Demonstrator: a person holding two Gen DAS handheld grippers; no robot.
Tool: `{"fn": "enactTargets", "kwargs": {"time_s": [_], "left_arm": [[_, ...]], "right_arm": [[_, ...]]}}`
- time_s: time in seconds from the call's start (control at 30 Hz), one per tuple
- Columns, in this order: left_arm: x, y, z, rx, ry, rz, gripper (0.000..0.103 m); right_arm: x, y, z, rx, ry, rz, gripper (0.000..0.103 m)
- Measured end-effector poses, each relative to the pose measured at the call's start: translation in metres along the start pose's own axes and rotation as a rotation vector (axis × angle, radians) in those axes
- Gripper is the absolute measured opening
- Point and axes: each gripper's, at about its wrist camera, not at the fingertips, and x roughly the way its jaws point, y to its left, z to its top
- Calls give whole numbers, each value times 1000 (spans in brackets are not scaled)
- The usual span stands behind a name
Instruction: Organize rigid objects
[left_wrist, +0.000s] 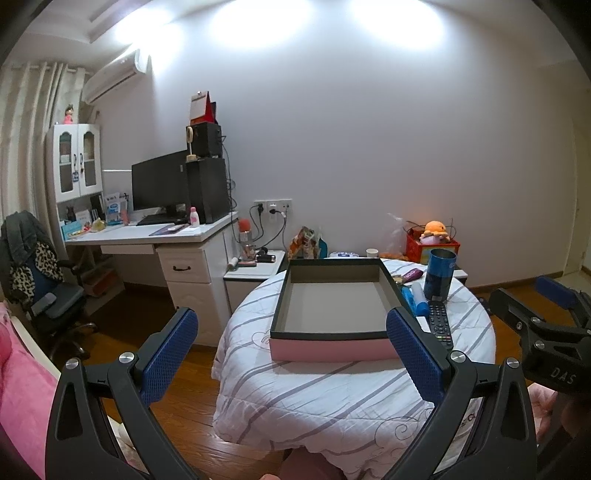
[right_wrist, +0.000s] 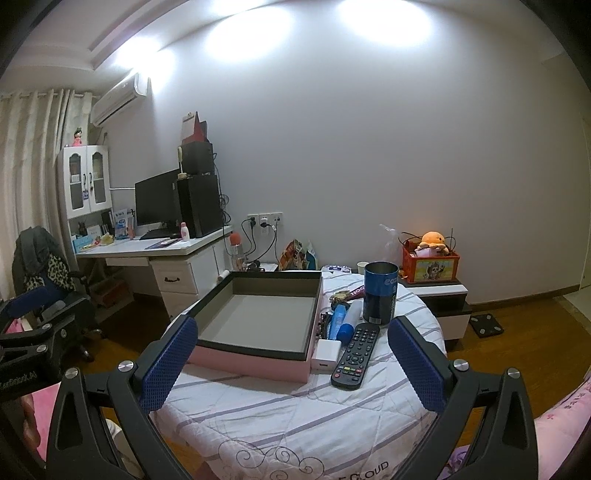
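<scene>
A pink box (left_wrist: 332, 349) (right_wrist: 251, 363) with a black rim and a bare grey inside sits on a round table under a striped cloth (left_wrist: 332, 398) (right_wrist: 295, 413). To its right lie a black remote (left_wrist: 440, 325) (right_wrist: 356, 354), a blue-and-white tube (right_wrist: 341, 321), a small white block (right_wrist: 327, 354) and a tall blue can (left_wrist: 439, 275) (right_wrist: 380, 291). My left gripper (left_wrist: 291, 354) hovers open before the box's front wall. My right gripper (right_wrist: 291, 363) is open too, near the table's front, facing the box corner and remote. Nothing sits between either pair of fingers.
A white desk (left_wrist: 147, 236) with a monitor and black speakers stands at the left, an office chair (left_wrist: 40, 280) beside it. A low white nightstand (right_wrist: 450, 306) holding a red toy box (right_wrist: 430, 267) is behind the table. Wooden floor (left_wrist: 184, 369) surrounds the table; pink bedding (left_wrist: 26, 398) lies at the left.
</scene>
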Motion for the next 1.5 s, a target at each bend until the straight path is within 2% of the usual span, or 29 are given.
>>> {"fn": "enactTargets", "kwargs": {"time_s": [1.5], "left_arm": [[5,-1,-7,11,19,-3,103]], "right_arm": [[1,-4,-8,-20,38,-28,103]]}}
